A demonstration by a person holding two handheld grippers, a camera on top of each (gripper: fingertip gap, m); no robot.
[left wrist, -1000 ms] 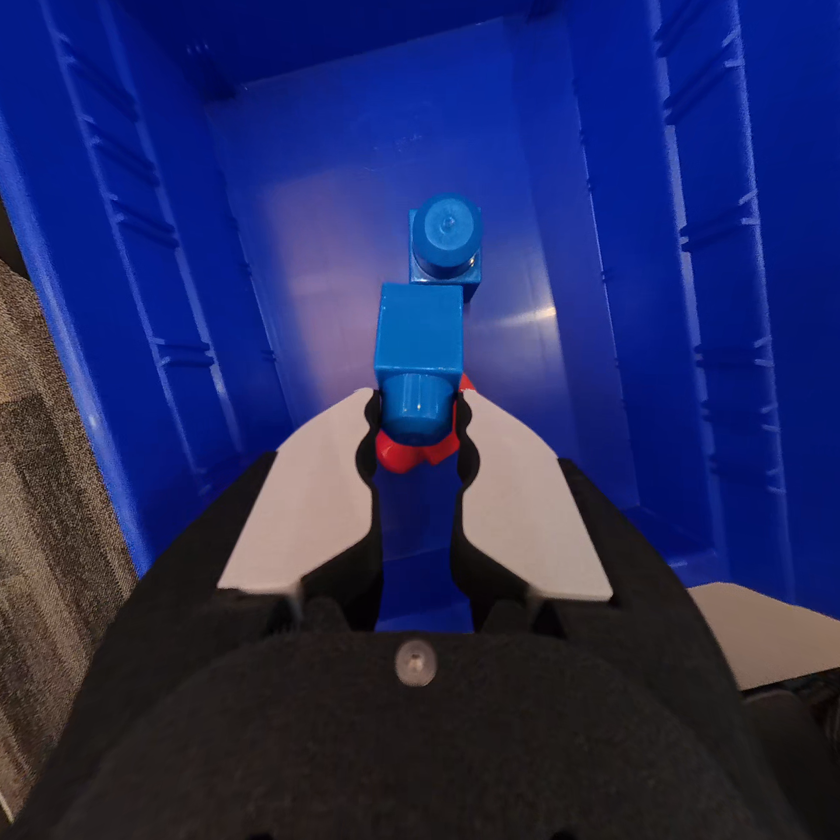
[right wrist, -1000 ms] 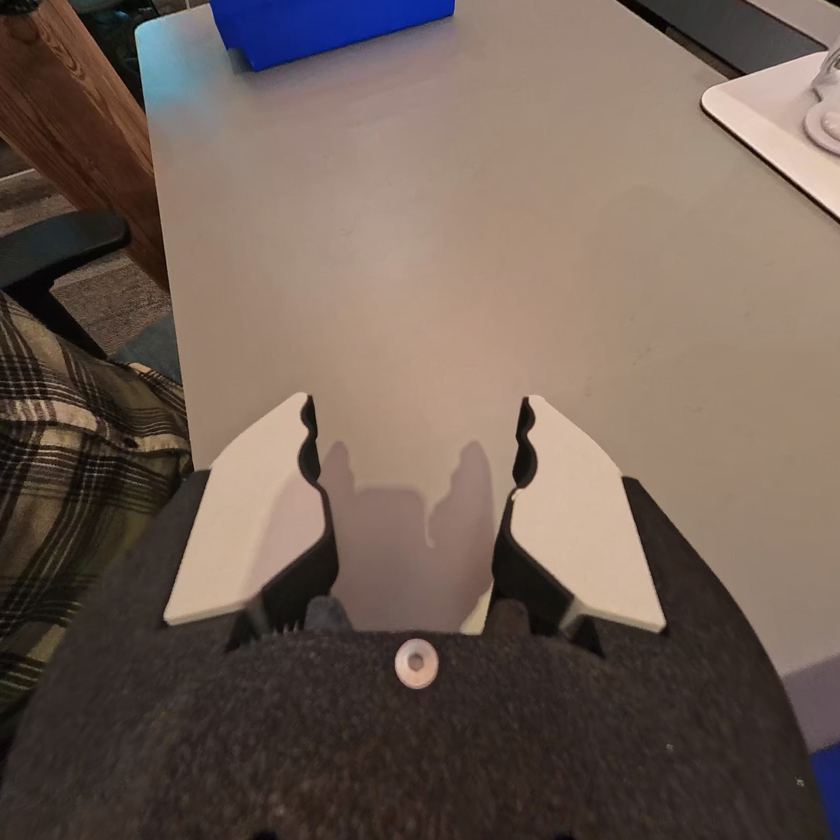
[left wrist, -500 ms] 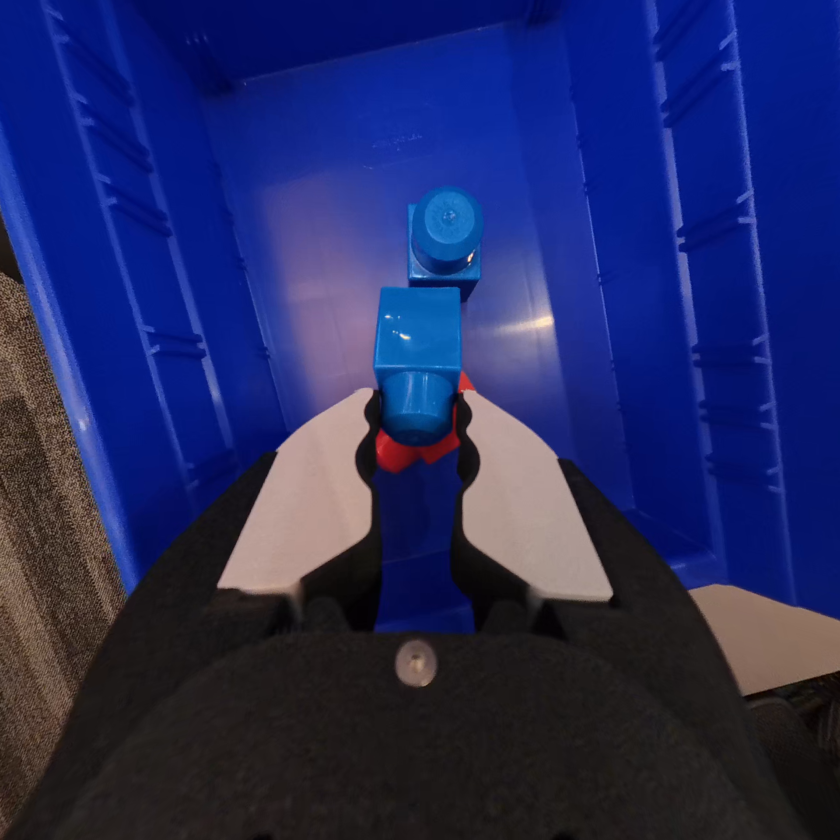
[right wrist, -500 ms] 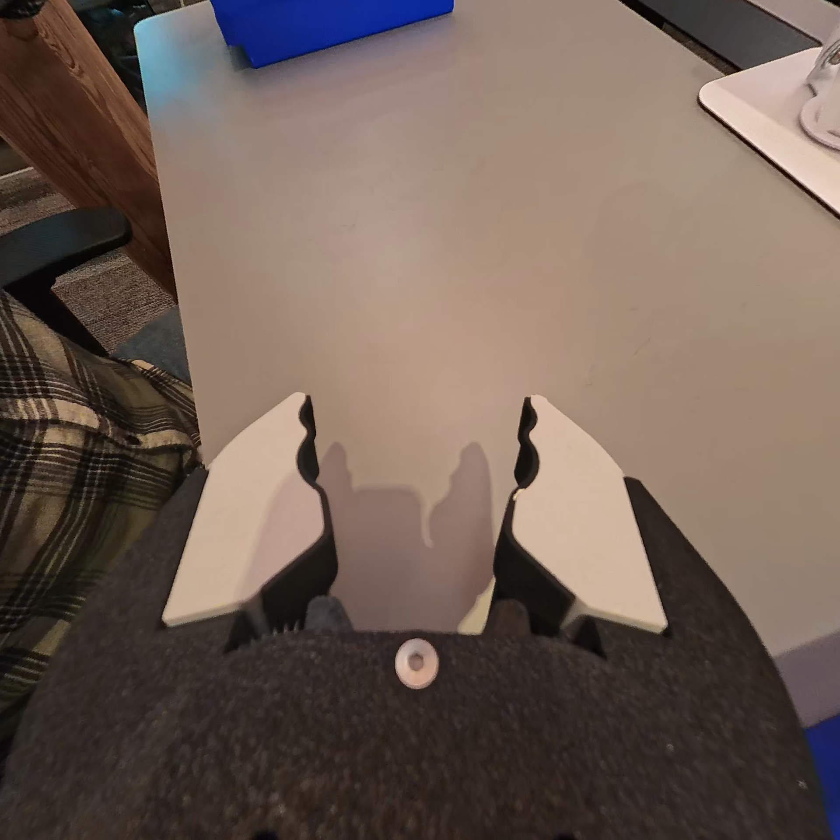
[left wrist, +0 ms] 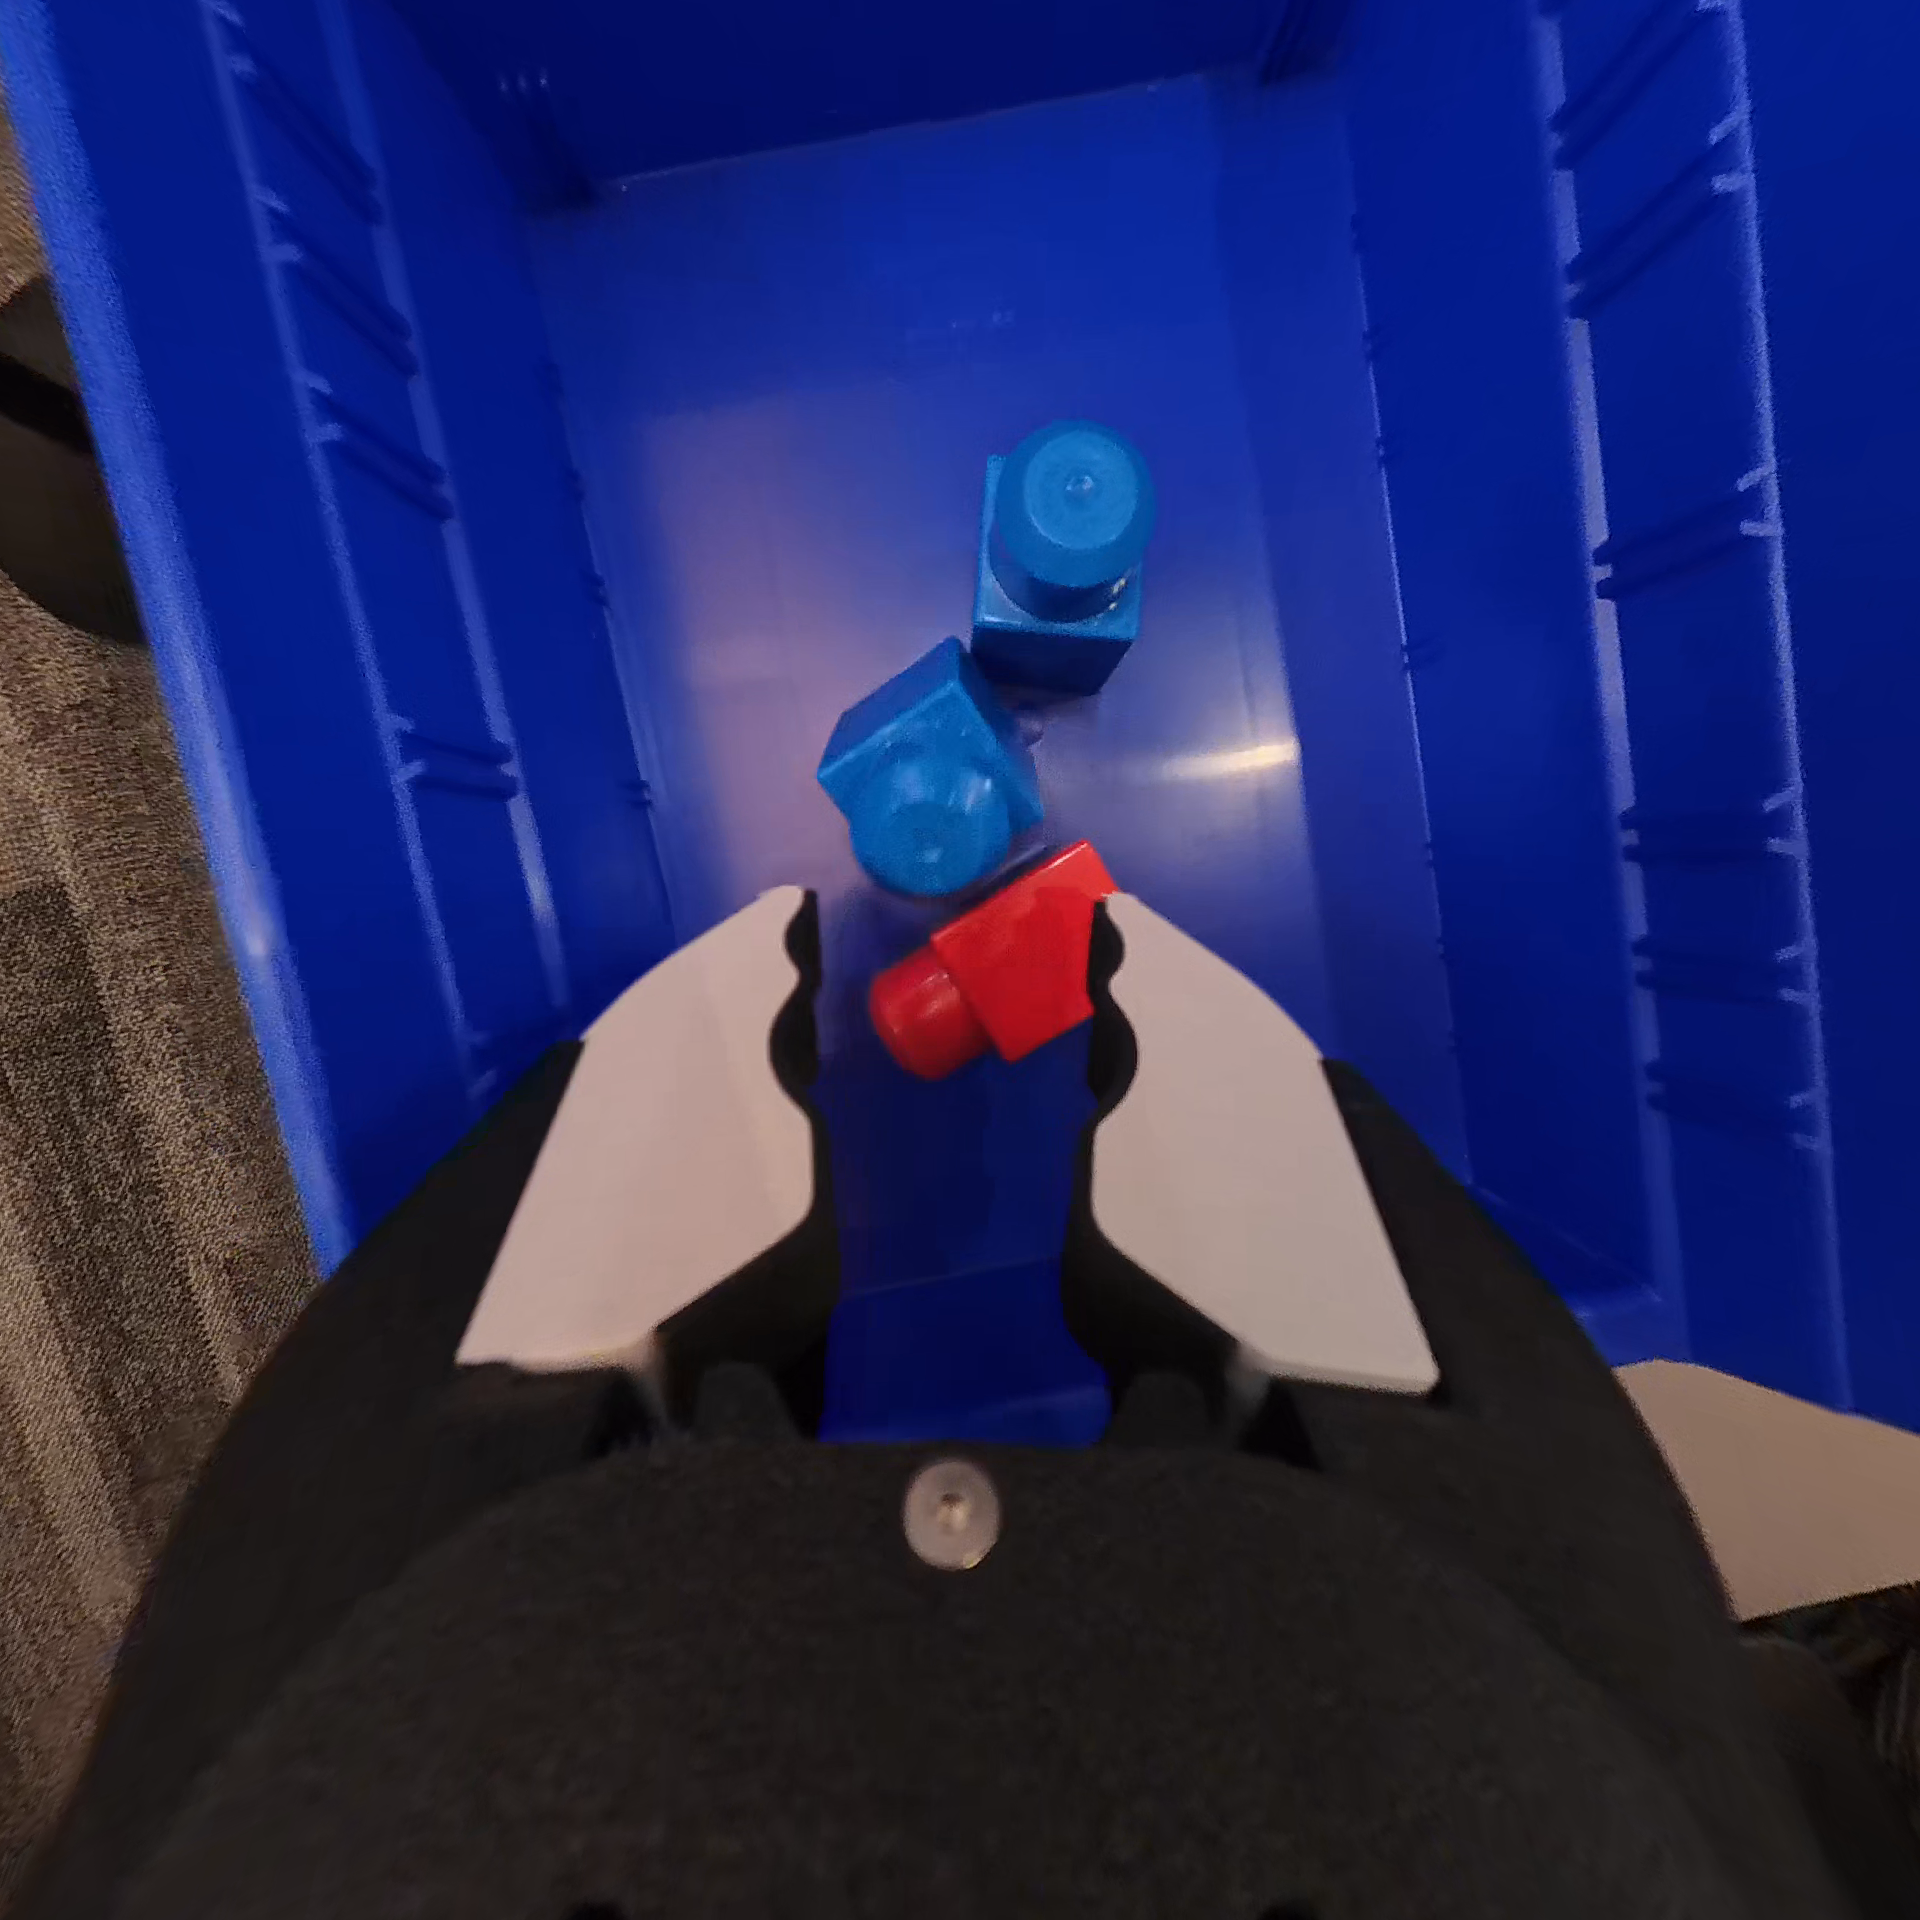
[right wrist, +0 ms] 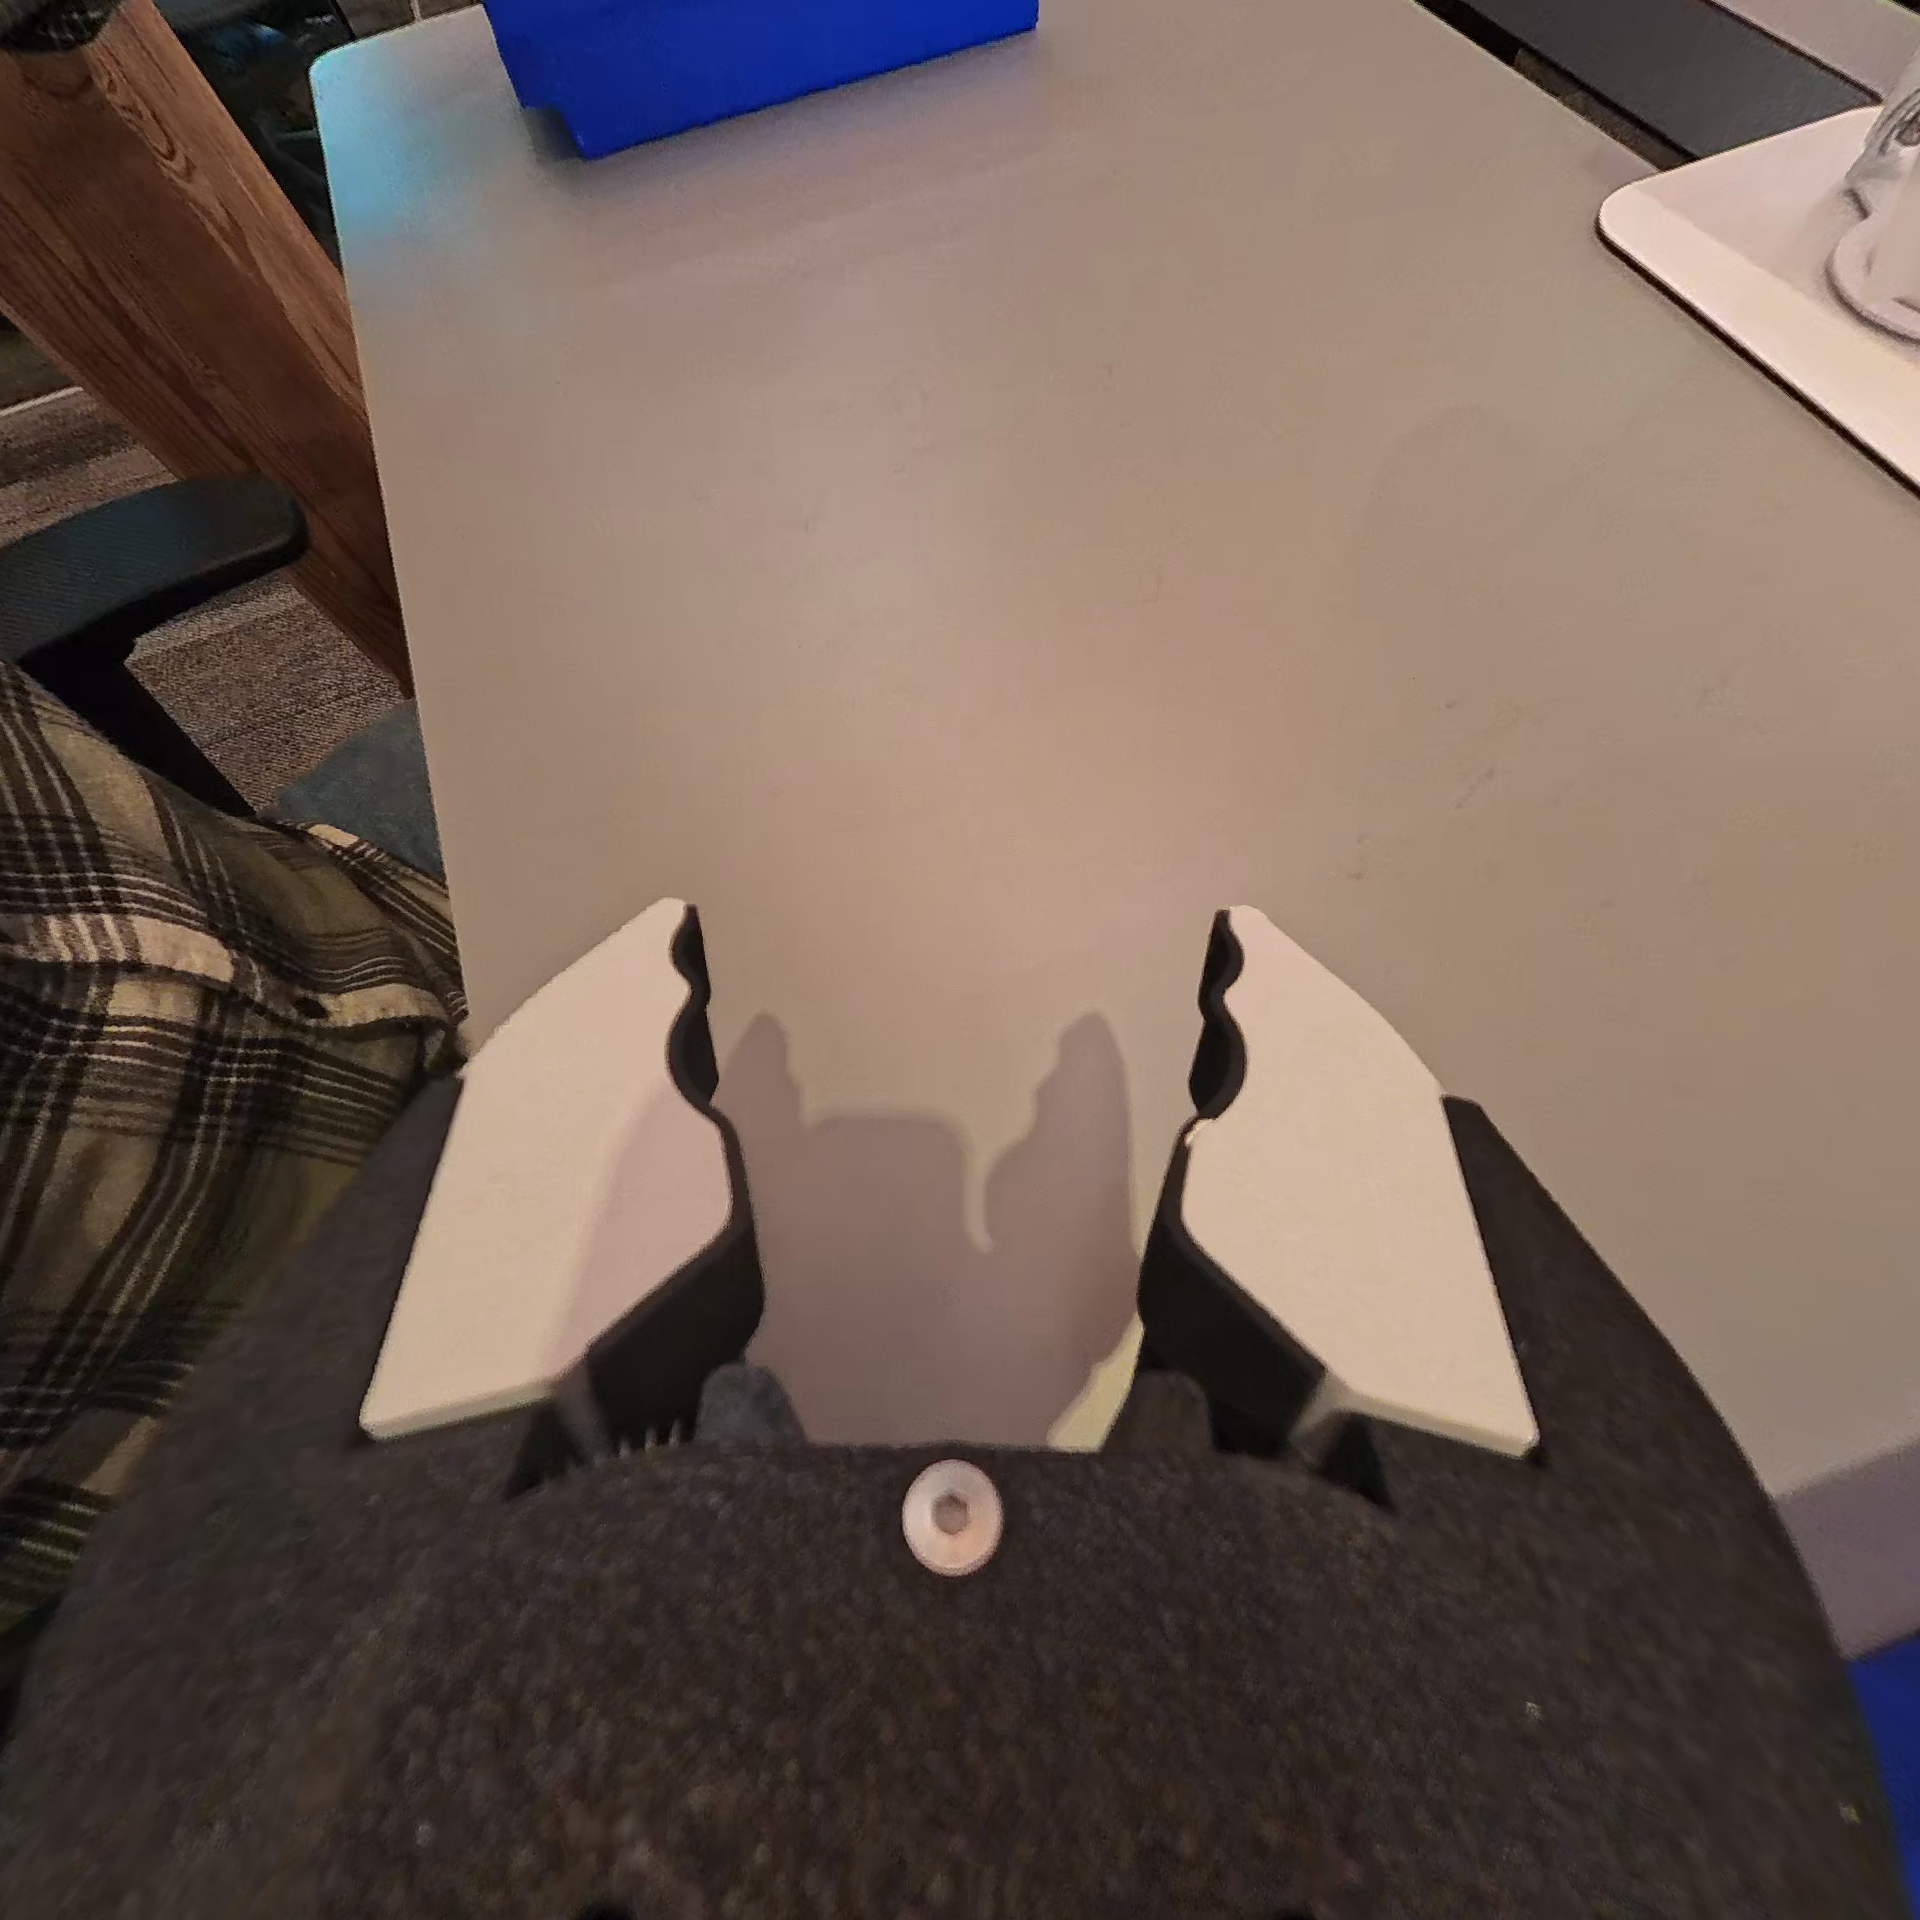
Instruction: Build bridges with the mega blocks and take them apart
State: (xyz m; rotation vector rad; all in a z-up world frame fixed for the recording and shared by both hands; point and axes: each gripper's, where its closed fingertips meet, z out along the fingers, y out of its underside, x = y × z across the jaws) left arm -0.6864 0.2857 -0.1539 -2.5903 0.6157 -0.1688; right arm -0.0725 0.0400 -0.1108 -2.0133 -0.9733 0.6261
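Left tool (left wrist: 951, 935) hangs over a deep blue plastic bin (left wrist: 312, 623), jaws parted, grasping nothing. Three single-stud plastic blocks lie on the bin floor. A tipped blue block (left wrist: 930, 790), stud toward the camera, sits mid-floor. It appears to touch a red block (left wrist: 997, 971) lying on its side just in front, stud pointing toward the bin's left wall. An upright blue block (left wrist: 1065, 571) stands just behind, toward the far wall, close to or touching the tipped one; cannot tell which. The red block shows between the parted fingertips but lies lower, on the floor; contact with the right fingertip cannot be ruled out.

Judgement: blocks lie loose and unjoined because this is the put-away end of taking a bridge apart; the released jaws fit a drop into the bin.

Right tool (right wrist: 951, 1013) rests low over a plain grey desk (right wrist: 1039, 520), jaws spread wide, empty, likely parked clear while the left works. The blue bin's outer wall (right wrist: 758, 62) shows at the desk's far edge. White tray (right wrist: 1714, 260) with a clear glass item at the desk's far right edge. Plaid sleeve (right wrist: 156, 1039) off the left edge.
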